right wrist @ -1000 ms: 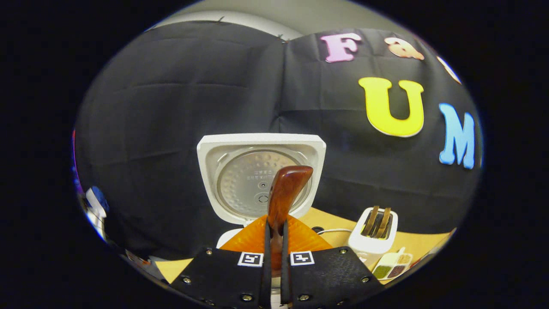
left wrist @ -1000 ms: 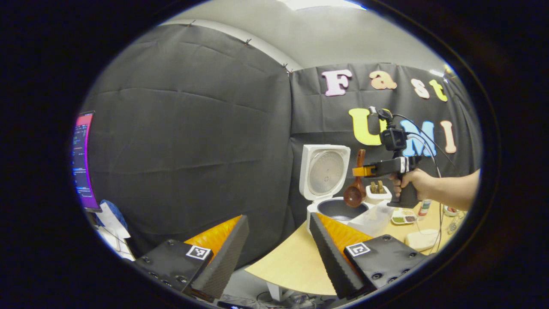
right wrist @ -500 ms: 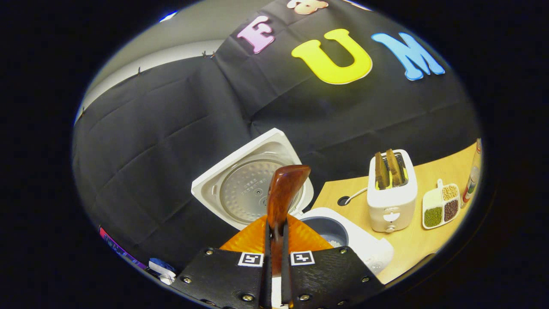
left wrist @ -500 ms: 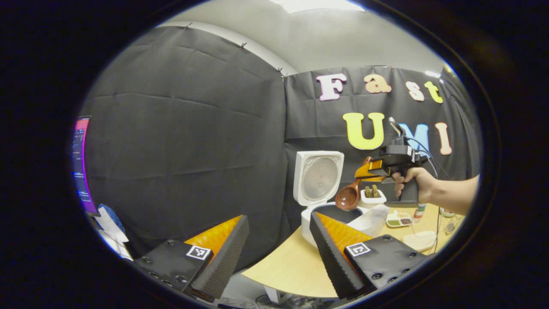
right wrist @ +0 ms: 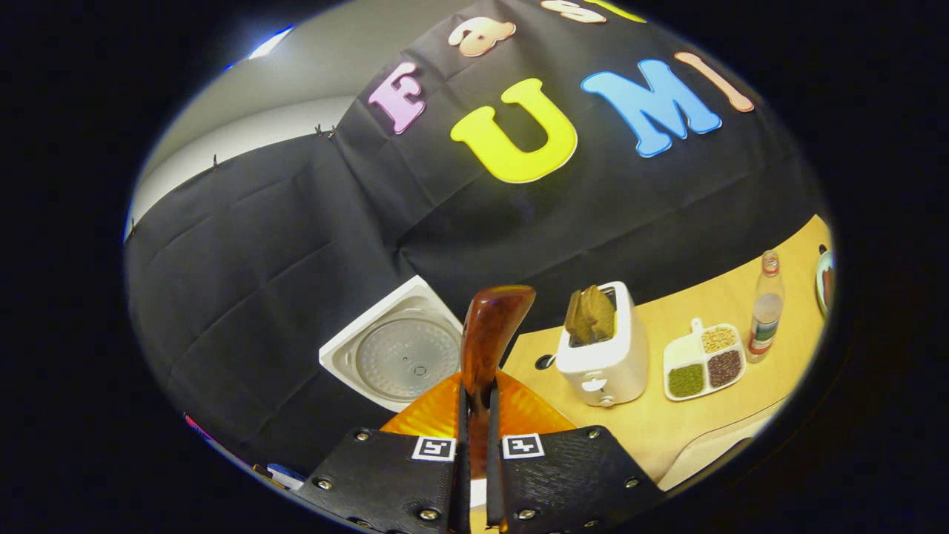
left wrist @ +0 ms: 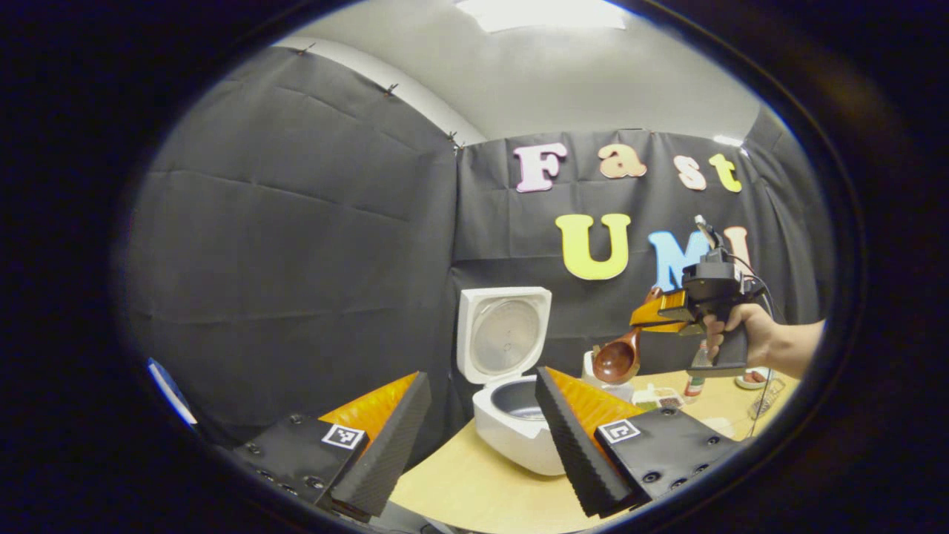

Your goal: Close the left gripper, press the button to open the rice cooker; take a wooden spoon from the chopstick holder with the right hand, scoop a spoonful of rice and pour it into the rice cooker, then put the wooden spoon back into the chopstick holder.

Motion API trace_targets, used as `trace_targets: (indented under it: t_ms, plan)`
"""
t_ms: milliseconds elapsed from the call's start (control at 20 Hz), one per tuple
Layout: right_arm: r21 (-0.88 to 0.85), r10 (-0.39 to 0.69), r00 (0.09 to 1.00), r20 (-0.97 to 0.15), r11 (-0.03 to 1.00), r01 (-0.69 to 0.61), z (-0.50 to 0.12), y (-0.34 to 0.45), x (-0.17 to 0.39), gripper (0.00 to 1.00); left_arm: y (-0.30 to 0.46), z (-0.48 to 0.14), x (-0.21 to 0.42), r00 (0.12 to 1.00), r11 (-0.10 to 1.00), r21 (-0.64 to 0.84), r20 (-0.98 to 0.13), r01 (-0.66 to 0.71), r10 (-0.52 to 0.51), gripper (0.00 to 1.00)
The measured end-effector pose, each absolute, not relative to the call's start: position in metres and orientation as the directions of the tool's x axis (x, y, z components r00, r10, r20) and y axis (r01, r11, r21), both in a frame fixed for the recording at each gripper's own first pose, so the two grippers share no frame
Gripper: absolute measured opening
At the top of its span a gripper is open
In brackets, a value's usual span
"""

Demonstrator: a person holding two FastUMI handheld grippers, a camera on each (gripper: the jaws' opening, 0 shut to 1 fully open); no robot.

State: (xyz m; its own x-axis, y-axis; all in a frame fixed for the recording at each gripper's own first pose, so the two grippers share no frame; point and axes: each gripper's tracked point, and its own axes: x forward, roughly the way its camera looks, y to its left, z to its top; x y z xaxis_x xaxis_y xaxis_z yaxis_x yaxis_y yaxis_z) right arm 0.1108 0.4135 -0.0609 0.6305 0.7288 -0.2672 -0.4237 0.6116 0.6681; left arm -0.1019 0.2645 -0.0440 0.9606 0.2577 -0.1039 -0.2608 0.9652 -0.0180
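above the wooden table, we are pinching the glossy brown wooden spoon in our right gripper, bowl hanging beside the open white rice cooker; our left gripper is holding its fingers spread.

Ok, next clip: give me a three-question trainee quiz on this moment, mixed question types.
1. True or false: the rice cooker has its lid closed.
2. Multiple choice: what is the right gripper clamping? A) a slice of toast B) the handle of the wooden spoon C) the bottle
3. Short answer: how do the jaws of the left gripper stand?

Key
1. False. The lid stands upright and the inner pot shows.
2. B. Both jaws press on the handle, and the bowl hangs up in the air to the right of the cooker in the left gripper view.
3. Wide apart, with nothing between them.
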Motion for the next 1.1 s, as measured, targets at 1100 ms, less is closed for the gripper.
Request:
trace_targets:
  t_ms: [1100]
  plan:
    - [0.534,0.359,0.869,-0.342,0.835,-0.134,-0.085,0.063,0.153,0.09,0.05,0.013,0.001,1.0,0.999,-0.053,-0.011,-0.005,0.004,0.98]
